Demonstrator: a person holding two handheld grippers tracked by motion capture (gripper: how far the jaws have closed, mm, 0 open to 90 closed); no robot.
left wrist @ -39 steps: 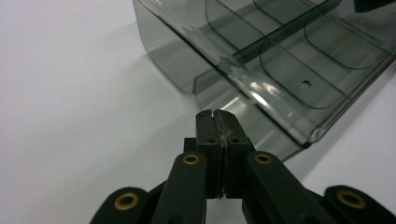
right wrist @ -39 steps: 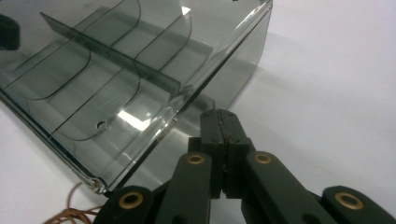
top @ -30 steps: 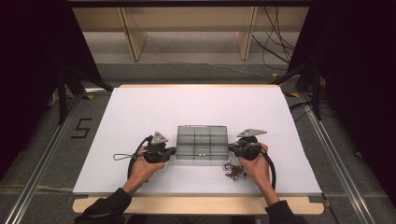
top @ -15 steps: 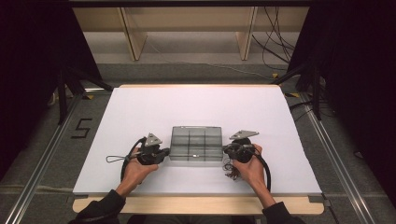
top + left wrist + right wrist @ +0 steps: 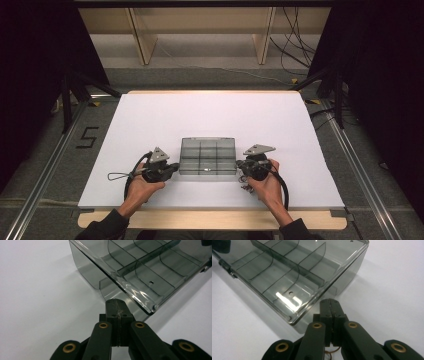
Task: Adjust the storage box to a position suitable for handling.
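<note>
Hand-held grippers, left point(image 5: 172, 167) and right point(image 5: 241, 167), both pinched together, empty; we flank the divided box point(image 5: 208, 156) near the desk's point(image 5: 150, 115) front edge, its long axis running between them.

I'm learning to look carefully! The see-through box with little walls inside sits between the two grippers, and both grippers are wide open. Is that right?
Not quite. The box does sit between them, but the left gripper and right gripper are both shut, jaws pressed together with nothing between, as each gripper view shows.
</note>
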